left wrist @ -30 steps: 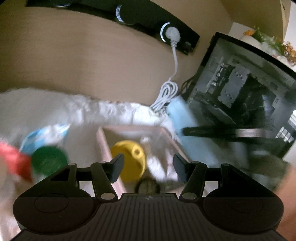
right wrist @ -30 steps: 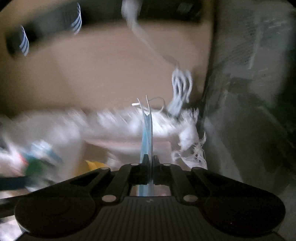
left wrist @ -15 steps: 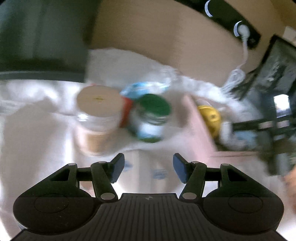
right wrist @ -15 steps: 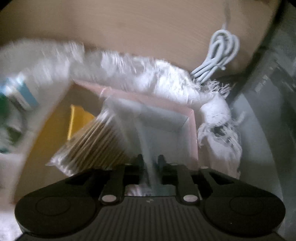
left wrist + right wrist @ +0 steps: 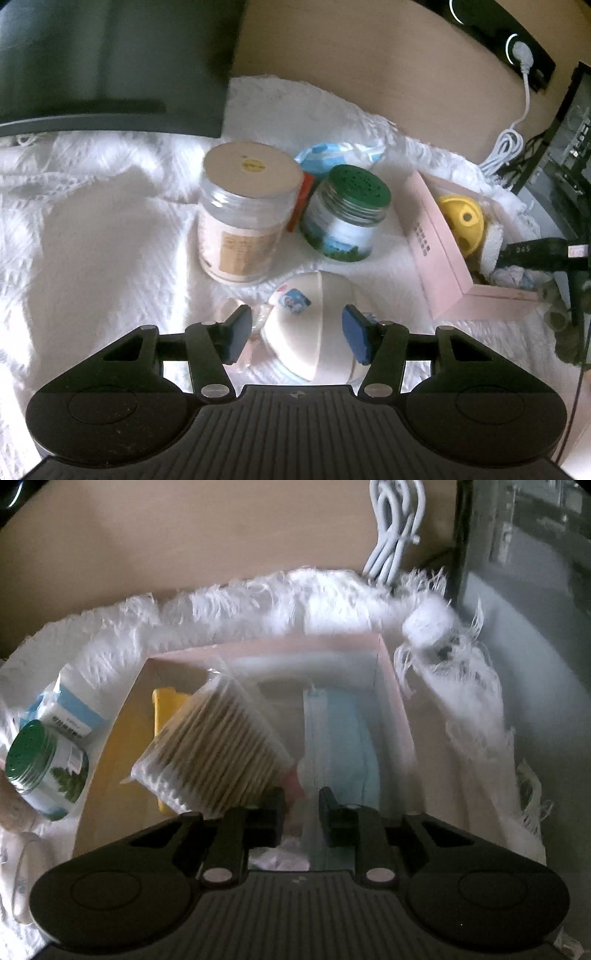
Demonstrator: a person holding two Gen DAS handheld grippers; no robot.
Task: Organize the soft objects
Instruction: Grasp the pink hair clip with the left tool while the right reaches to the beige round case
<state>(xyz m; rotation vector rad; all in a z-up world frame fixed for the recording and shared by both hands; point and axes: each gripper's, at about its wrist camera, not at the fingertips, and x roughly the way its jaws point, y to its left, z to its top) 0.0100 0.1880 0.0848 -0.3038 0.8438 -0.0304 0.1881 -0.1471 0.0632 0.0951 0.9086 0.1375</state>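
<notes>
My left gripper (image 5: 293,334) is open, its blue pads on either side of a white round soft item with a small picture label (image 5: 312,332) lying on the white cloth (image 5: 92,221). My right gripper (image 5: 301,810) is open above the pink box (image 5: 397,705). A blue face mask (image 5: 340,738) lies flat in the box below it, free of the fingers. A pack of cotton swabs (image 5: 218,746) leans in the box beside a yellow item (image 5: 166,709). The box (image 5: 428,236) also shows in the left wrist view, with a yellow ball (image 5: 463,221) inside.
A clear jar with a beige lid (image 5: 245,210) and a green-lidded jar (image 5: 345,214) stand on the cloth, a blue-white packet (image 5: 332,153) behind them. A dark monitor (image 5: 110,62) at back left. A white cable (image 5: 393,531) and a computer case (image 5: 524,546) at the right.
My right gripper lowered the blue mask into the pink box and opened, letting it go. My left gripper swung left from the box to the jars and came down around the white round item.
</notes>
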